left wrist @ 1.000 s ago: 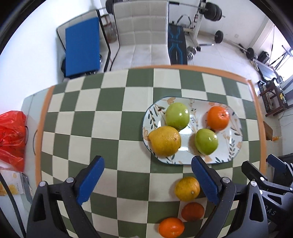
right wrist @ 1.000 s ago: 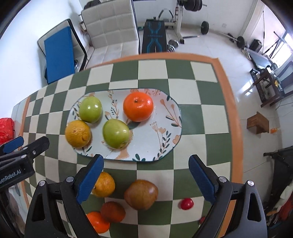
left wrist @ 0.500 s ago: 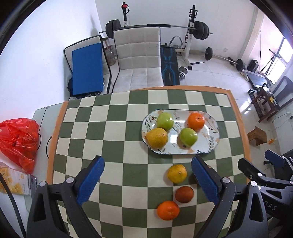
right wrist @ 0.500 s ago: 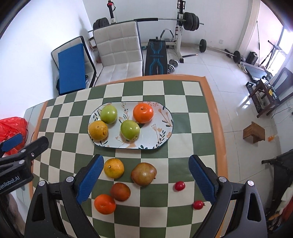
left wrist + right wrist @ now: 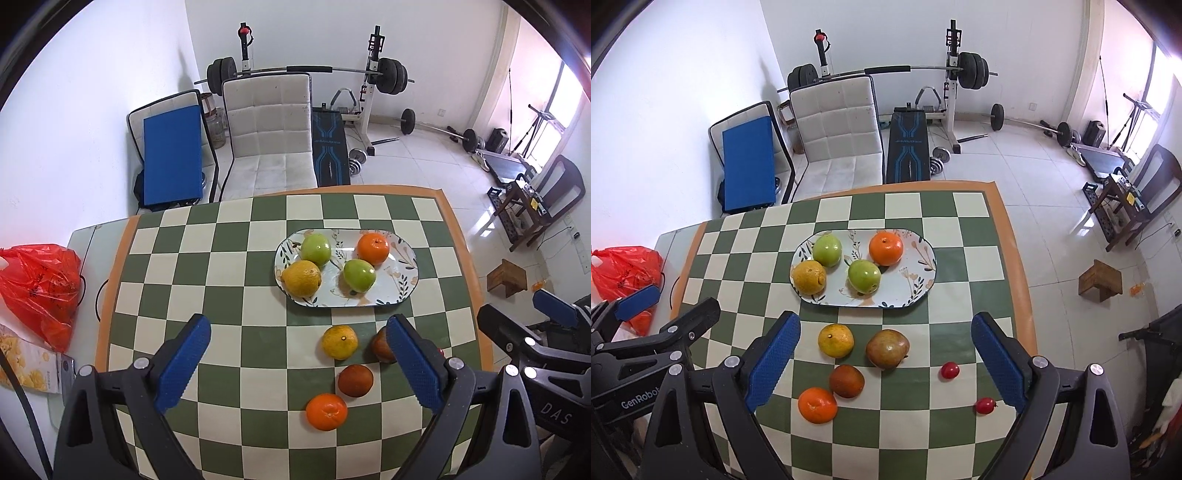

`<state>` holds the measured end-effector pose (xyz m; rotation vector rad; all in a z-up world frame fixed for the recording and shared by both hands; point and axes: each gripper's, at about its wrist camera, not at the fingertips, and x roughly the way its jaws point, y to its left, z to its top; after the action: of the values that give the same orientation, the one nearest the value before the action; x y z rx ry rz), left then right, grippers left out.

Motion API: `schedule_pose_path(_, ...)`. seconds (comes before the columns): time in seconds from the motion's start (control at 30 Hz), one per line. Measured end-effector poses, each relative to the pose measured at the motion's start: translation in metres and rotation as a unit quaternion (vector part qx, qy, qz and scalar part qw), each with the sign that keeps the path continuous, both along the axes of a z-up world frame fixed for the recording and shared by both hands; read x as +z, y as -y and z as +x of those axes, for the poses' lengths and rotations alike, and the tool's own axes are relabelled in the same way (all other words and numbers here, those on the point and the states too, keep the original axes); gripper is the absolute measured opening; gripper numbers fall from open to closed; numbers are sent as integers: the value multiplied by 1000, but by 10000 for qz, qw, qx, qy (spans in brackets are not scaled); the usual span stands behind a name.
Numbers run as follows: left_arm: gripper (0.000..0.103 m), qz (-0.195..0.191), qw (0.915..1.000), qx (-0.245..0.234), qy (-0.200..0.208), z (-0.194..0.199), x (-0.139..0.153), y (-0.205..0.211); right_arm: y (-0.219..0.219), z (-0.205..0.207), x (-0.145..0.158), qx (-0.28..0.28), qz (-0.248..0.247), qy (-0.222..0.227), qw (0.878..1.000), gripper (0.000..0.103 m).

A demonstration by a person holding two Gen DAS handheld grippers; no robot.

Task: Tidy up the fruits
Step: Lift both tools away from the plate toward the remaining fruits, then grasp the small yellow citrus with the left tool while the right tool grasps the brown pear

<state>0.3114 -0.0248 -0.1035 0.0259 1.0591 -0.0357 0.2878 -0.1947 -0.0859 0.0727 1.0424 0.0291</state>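
Landmark: the oval floral plate [image 5: 923, 273] lies on the counter [image 5: 975, 258], which is covered by a green-and-cream checked cloth.
On the plate: two green apples [image 5: 827, 250], one toward the far left end and one near the middle front; a yellow citrus [image 5: 809, 277] at the left end; an orange [image 5: 885, 248] toward the far right part.
In front of the plate: a yellow-orange citrus [image 5: 835, 339] and a brownish pear-like fruit [image 5: 887, 349] lie side by side, apart from the rim.
Further from the plate: a dark reddish-brown fruit [image 5: 846, 381] and a bright orange mandarin [image 5: 817, 405] lie behind those two, close together.
Right of that group: two small red fruits [image 5: 950, 370] lie well apart from the plate, one nearer the counter edge than the other.
Left hand-held gripper [image 5: 295, 363]: blue pads spread wide, nothing between them, hanging above the counter on the near side of the plate.
Right hand-held gripper [image 5: 882, 360]: also spread wide and empty, above the loose fruits in front of the plate.
Beyond the plate: a white padded chair [image 5: 838, 129] and a weight bench with barbell [image 5: 908, 144] stand on the tiled floor.
Left of the counter: a red plastic bag [image 5: 40, 284].
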Motion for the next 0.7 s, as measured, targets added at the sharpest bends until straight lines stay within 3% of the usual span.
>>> schedule_pose_path(0.17,97,-24,10000,28,-47,8,-5,-2,6,2,-4,-91,268,-21,9996,96)
schedule_pose_path(0.3,103,83,9994,122,-317,22,-27,-4,17,15,-30,-193,560,-264,9979,96)
schedule_pose_path(0.4,103,255,9976,236,-598,36,-54,-4,26,31,-69,-243,767,-645,9947,96)
schedule_pose_path(0.57,103,334,9892,336,-1386,62,-114,0,35,61,-161,-418,1063,-1522,9817,96)
schedule_pose_path(0.7,103,247,9805,413,-1906,76,-153,4,35,77,-232,-571,1315,-2188,9652,85)
